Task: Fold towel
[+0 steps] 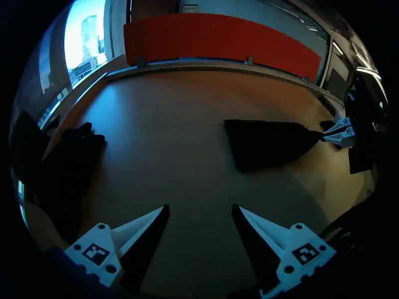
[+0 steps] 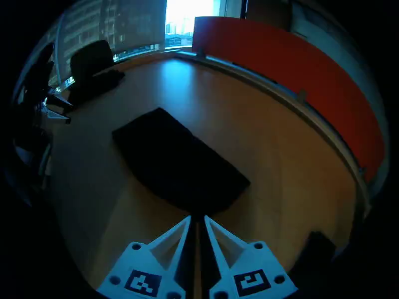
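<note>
Towel [image 2: 174,159] is lying flat on the worktop [image 1: 164,124], spread out straight ahead of the right tool [image 2: 197,219], with its near corner right at that tool's tips. Those fingers are squeezed almost together on the corner. In the left gripper view the cloth draws to a point where they meet it, so I'm reading that as a grip on the towel. The left tool [image 1: 200,208] is wide open with nothing in it, hovering over bare wood. The towel sits well ahead of it and off to its right.

Stuff that could bite me from here, as far as I can judge:
- I've only got one corner. If I lift or pull now, the whole towel probably drags across the smooth worktop, or the fold goes diagonal.
- The pinch looks like it's right on the very edge of the cloth, so a quick tug might pop it loose.
- The towel is dark and the light is dim, so its far corners are hard to make out. It'd be easy to bring the left tool down beside the cloth and grab nothing.
</note>
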The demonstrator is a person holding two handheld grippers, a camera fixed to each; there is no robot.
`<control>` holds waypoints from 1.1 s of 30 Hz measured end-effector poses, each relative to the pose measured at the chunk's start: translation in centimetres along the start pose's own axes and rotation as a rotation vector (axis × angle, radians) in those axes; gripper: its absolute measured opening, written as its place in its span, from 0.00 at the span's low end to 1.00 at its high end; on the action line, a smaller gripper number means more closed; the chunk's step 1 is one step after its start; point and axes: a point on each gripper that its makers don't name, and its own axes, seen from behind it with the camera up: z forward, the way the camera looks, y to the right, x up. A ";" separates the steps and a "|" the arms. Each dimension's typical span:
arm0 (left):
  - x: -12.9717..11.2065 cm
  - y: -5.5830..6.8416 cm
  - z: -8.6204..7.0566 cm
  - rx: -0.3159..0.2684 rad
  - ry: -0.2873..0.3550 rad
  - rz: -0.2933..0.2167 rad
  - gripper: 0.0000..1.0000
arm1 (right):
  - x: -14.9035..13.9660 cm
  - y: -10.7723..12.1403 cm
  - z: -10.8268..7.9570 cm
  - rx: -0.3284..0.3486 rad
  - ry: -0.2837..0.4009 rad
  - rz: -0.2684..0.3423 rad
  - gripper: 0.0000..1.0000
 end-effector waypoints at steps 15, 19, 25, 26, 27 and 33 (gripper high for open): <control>-0.6 0.1 -1.2 0.007 0.005 -0.017 0.92 | 7.7 -1.0 -1.1 0.020 0.101 -0.115 0.03; -0.7 0.2 -1.7 0.008 0.009 -0.028 0.92 | 10.0 -1.5 -1.2 0.030 0.127 -0.158 0.03; -1.1 0.3 -2.2 0.013 0.013 -0.042 0.92 | 12.7 -2.2 -0.7 0.050 0.149 -0.214 0.03; -1.2 0.3 -2.3 0.014 0.013 -0.044 0.92 | 13.0 -2.2 -0.6 0.051 0.151 -0.222 0.03; -1.2 0.3 -2.4 0.014 0.014 -0.047 0.92 | 13.3 -2.3 -0.5 0.054 0.152 -0.231 0.03; -1.6 -0.1 -2.9 0.021 0.017 -0.060 0.92 | 14.5 -3.1 0.4 0.079 0.151 -0.276 0.03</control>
